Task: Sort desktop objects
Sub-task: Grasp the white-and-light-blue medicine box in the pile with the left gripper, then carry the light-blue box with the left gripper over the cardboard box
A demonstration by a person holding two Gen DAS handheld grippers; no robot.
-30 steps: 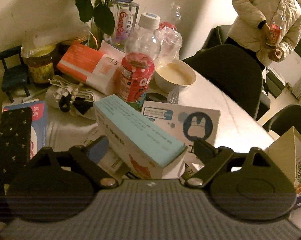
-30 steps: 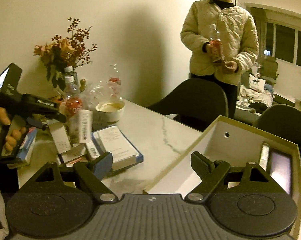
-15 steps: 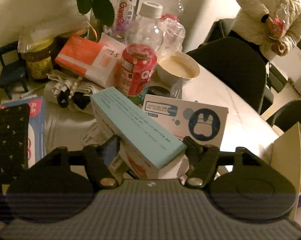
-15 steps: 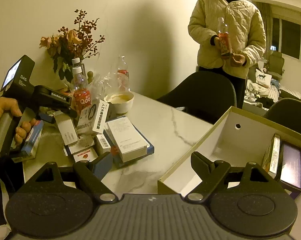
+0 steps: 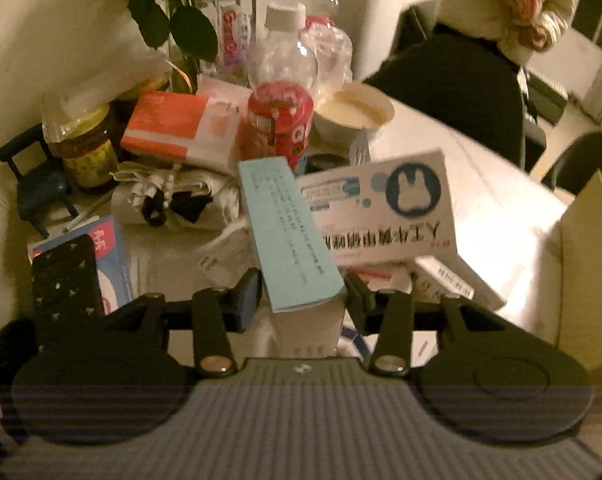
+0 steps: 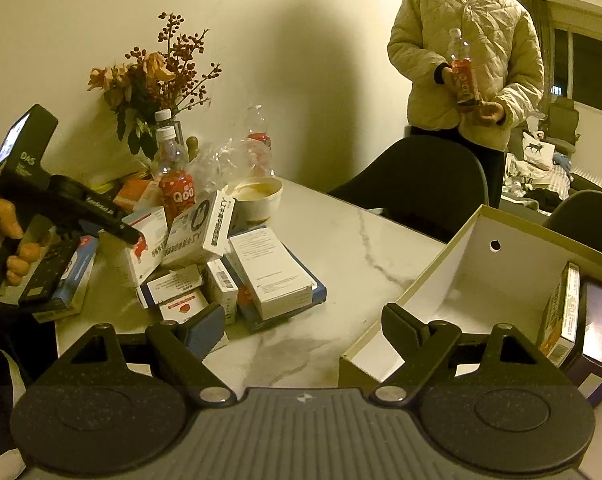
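My left gripper [image 5: 301, 294] is shut on a long box with a light blue top [image 5: 289, 232], lifted above the pile; from the right wrist view the same box [image 6: 143, 246] hangs in the left gripper's fingers [image 6: 127, 234]. A white box with a rabbit logo [image 5: 381, 208] leans behind it and shows tilted in the right wrist view [image 6: 199, 230]. My right gripper [image 6: 305, 330] is open and empty, between the pile of small boxes [image 6: 269, 272] and the open cardboard box [image 6: 473, 280].
A bowl [image 5: 353, 110], red-labelled bottle [image 5: 279, 120], orange packet [image 5: 181, 130], jar [image 5: 87, 152] and flower vase [image 6: 153, 92] crowd the table's back. The cardboard box holds two flat packs [image 6: 561, 312]. A person in a pale jacket [image 6: 469, 56] stands behind dark chairs [image 6: 421, 184].
My left gripper closed on the blue-topped box and lifted it, turning it end-on. The rabbit-logo box tipped up beside it. The right gripper drew back a little from the pile.
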